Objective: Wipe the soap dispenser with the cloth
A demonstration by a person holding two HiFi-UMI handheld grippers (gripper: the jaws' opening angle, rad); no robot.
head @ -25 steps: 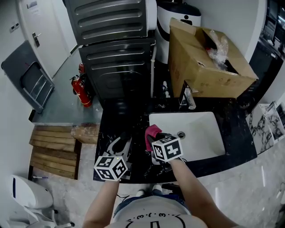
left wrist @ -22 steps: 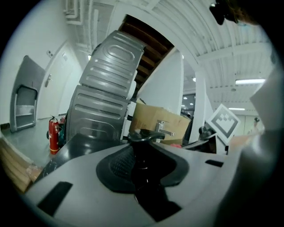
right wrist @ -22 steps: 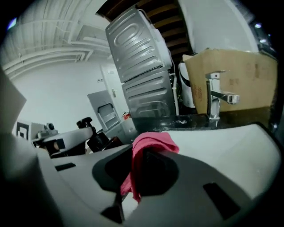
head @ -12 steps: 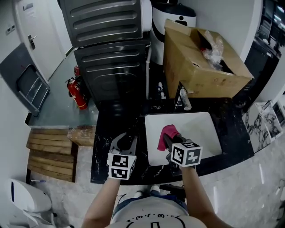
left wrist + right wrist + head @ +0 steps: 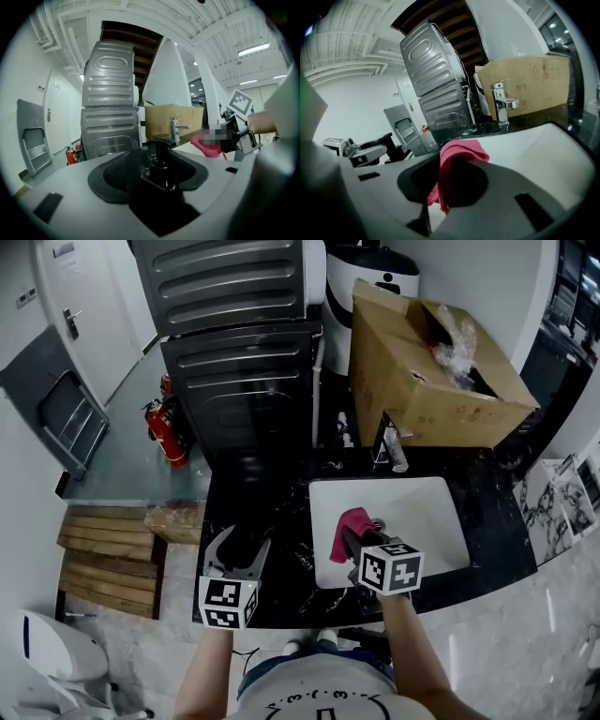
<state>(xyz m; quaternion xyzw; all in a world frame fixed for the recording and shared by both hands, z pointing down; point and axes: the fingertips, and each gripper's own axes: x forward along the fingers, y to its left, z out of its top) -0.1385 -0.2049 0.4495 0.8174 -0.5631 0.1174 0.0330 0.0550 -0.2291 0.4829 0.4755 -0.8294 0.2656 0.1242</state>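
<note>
A black soap dispenser [image 5: 159, 161] with a pump top stands on the black counter between the jaws of my left gripper [image 5: 240, 549]. Those jaws are opening, and its fingers [image 5: 217, 546] stand wide apart and clear of the dispenser. In the head view the dispenser is hard to make out against the dark counter. My right gripper [image 5: 352, 536] is shut on a pink cloth [image 5: 350, 527], [image 5: 457, 161] over the left part of the white sink basin [image 5: 422, 512]. The cloth [image 5: 206, 144] hangs to the right of the dispenser, apart from it.
A chrome faucet [image 5: 394, 448], [image 5: 502, 107] stands behind the basin, with a big open cardboard box [image 5: 431, 362] behind it. Stacked grey machines [image 5: 239, 343] rise beyond the counter. A red fire extinguisher [image 5: 167, 432] and a wooden pallet [image 5: 111, 559] are on the floor to the left.
The left gripper's jaws have spread wide and it has shifted left. The right gripper carried the pink cloth to the right, over the basin, then held still.
</note>
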